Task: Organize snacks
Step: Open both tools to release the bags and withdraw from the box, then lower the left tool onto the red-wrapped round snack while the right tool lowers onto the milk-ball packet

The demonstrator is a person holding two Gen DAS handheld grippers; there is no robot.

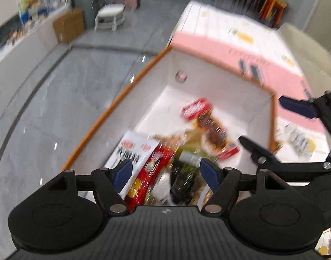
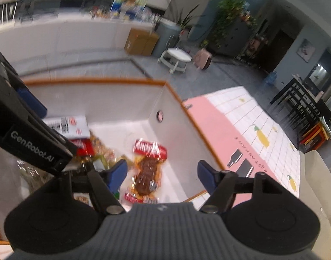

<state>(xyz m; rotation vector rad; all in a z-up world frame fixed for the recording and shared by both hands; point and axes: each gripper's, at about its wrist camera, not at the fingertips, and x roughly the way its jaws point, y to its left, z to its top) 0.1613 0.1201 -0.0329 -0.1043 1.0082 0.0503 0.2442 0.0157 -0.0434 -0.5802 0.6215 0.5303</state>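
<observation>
A white storage box with an orange rim (image 1: 113, 106) (image 2: 96, 80) stands on the table and holds several snack packets. Among them are a red-topped packet with brown contents (image 1: 206, 121) (image 2: 149, 164), a white packet with black print (image 1: 132, 149) (image 2: 67, 125), a red packet (image 1: 150, 173) and a dark green packet (image 1: 185, 173). My left gripper (image 1: 167, 171) is open and empty, just above the packets at the box's near end. My right gripper (image 2: 162, 173) is open and empty above the box, over the brown packet; it also shows in the left wrist view (image 1: 271, 125).
A pink and white tablecloth (image 1: 230, 41) (image 2: 252, 125) covers the table beside the box. The grey floor (image 1: 46, 99) lies left of the box. Far off stand a white stool (image 2: 176, 59), a cardboard box (image 2: 141, 41) and a counter with goods (image 2: 78, 28).
</observation>
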